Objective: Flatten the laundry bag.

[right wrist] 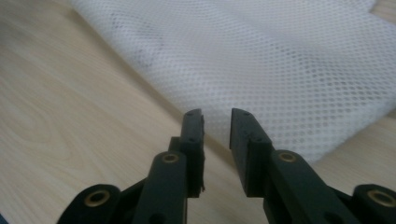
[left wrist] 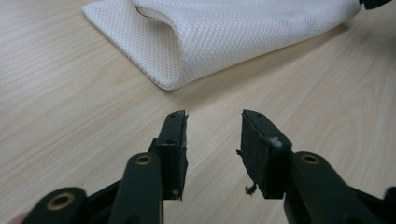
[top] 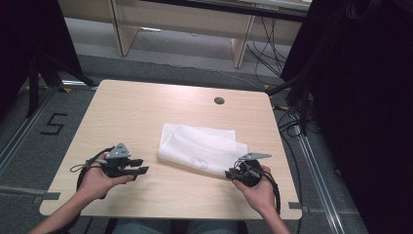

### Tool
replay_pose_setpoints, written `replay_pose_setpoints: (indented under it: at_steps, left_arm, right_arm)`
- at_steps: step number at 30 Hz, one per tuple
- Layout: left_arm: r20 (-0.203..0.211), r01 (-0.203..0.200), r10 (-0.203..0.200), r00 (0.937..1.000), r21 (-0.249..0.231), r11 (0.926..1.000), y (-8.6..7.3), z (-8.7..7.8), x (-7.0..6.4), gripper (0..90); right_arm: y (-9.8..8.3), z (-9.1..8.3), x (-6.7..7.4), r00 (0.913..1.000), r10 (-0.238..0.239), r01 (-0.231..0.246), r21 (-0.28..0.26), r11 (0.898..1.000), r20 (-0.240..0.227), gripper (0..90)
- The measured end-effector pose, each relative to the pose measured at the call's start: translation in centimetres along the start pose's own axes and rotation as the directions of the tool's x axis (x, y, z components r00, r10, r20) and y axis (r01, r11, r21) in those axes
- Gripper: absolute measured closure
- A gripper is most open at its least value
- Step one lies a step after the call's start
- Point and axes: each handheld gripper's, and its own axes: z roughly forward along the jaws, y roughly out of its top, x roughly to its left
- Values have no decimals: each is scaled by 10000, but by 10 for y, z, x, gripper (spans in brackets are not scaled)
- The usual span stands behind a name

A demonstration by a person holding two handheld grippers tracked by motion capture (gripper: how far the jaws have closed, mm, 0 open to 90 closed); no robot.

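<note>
Pale wooden desk (top: 146, 112) carried a folded white mesh bag (top: 199, 146) at its centre; left hand-held gripper (top: 139, 166) waited nearby, right hand-held gripper (top: 229, 173) reached its edge, both parted and empty; pinching one layer cleanly looked wisest.

White mesh bag (right wrist: 289, 60) cut off by top and right edges in right gripper view; far weave blurred. In left gripper view, bag (left wrist: 224, 37) cut by top edge; dark item inside near fold too small to identify. Black object (left wrist: 376, 3) beyond bag's right end, clipped by corner, unidentifiable. In high view, bag's near-right corner hidden behind right hand-held gripper (top: 233, 173). Person's forearms cut off below desk (top: 146, 112).
</note>
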Motion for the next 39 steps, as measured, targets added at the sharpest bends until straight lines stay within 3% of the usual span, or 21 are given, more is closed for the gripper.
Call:
replay_pose_setpoints:
  at_steps: [2, 3, 6, 9, 10, 11, 12, 13, 16, 18, 19, 20, 21, 23, 24, 26, 28, 31, 35, 38, 39]
  left_arm:
    - [96, 419, -419, 9991, -43, 9991, 1, 6, 0, 650]
    - [121, 349, -348, 9993, -64, 9994, 2, 9, 1, 666]
    - [219, 599, -600, 9980, 50, 9982, 4, 17, 3, 718]
    - [277, 820, -820, 9962, -11, 9966, 5, 22, 2, 759]
    - [172, 774, -772, 9969, -95, 9970, 7, 22, 2, 770]
    - [172, 774, -772, 9969, -95, 9970, 7, 22, 2, 777]
    - [84, 746, -743, 9972, -415, 9964, 12, 21, 1, 786]
    - [26, 712, -711, 9975, -573, 9958, 16, 20, 2, 793]
    - [-237, 699, -725, 9971, -973, 9928, 24, 21, 4, 790]
    - [-185, 837, -861, 9961, -1026, 9912, 27, 22, 6, 770]
    - [-3, 1233, -1241, 9923, -1151, 9857, 29, 23, 7, 770]
    - [127, 1438, -1434, 9896, -1292, 9811, 33, 25, 8, 721]
    - [175, 1502, -1492, 9886, -1361, 9792, 36, 26, 9, 695]
    - [181, 1553, -1544, 9878, -1556, 9755, 40, 29, 9, 631]
    - [127, 1515, -1514, 9884, -1522, 9767, 42, 31, 8, 596]
    - [142, 1371, -1364, 9905, -1360, 9812, 45, 38, 9, 517]
    - [8, 1306, -1315, 9913, -1226, 9838, 45, 46, 10, 477]
    - [-26, 1436, -1445, 9895, -943, 9851, 45, 53, 13, 482]
    - [229, 1385, -1373, 9903, -633, 9883, 44, 57, 13, 550]
    - [185, 959, -956, 9952, -161, 9953, 41, 56, 16, 596]
    - [119, 1160, -1157, 9932, -267, 9929, 40, 56, 15, 608]
  right_arm:
    - [-1, 0, -5, 9998, 101, -94, -381, 9992, 184, 809]
    - [-1, -3, -6, 9985, 495, -493, -103, 9987, 246, 828]
    - [-1, -7, -14, 9935, 1032, -1028, -115, 9946, 470, 877]
    - [1, -11, -22, 9898, 1336, -1329, -164, 9910, 501, 900]
    - [3, -12, -26, 9912, 1160, -1165, 46, 9932, 631, 900]
    - [4, -14, -24, 9868, 1452, -1464, 119, 9892, 719, 900]
    - [3, -11, -27, 9883, 1407, -1391, -293, 9898, 597, 900]
    - [5, -13, -30, 9889, 1454, -1455, 30, 9893, 323, 900]
    - [5, -13, -38, 9887, 1225, -1237, 83, 9923, 864, 900]
    - [5, -12, -42, 9892, 1137, -1148, 65, 9934, 925, 900]
    - [6, -13, -44, 9853, 1259, -1276, 80, 9918, 1155, 900]
    - [6, -15, -45, 9718, 1130, -1199, 210, 9926, 2069, 900]
    - [6, -16, -46, 9718, 1401, -1461, 176, 9891, 1899, 900]
    - [8, -18, -46, 9593, 1657, -1804, 449, 9826, 2285, 900]
    - [7, -17, -49, 9610, 1428, -1594, 522, 9858, 2370, 900]
    - [8, -14, -50, 9498, 1574, -1853, 807, 9794, 2704, 900]
    - [9, -5, -52, 9516, 1556, -1889, 1053, 9763, 2651, 900]
    - [13, 2, -50, 9500, 1594, -2081, 1639, 9643, 2686, 900]
    - [22, 12, -47, 9533, 1390, -1930, 1870, 9632, 2681, 900]
    - [27, 18, -44, 9521, 1375, -1929, 1875, 9632, 2730, 900]
    - [28, 20, -45, 9554, 1252, -1822, 2001, 9627, 2675, 900]
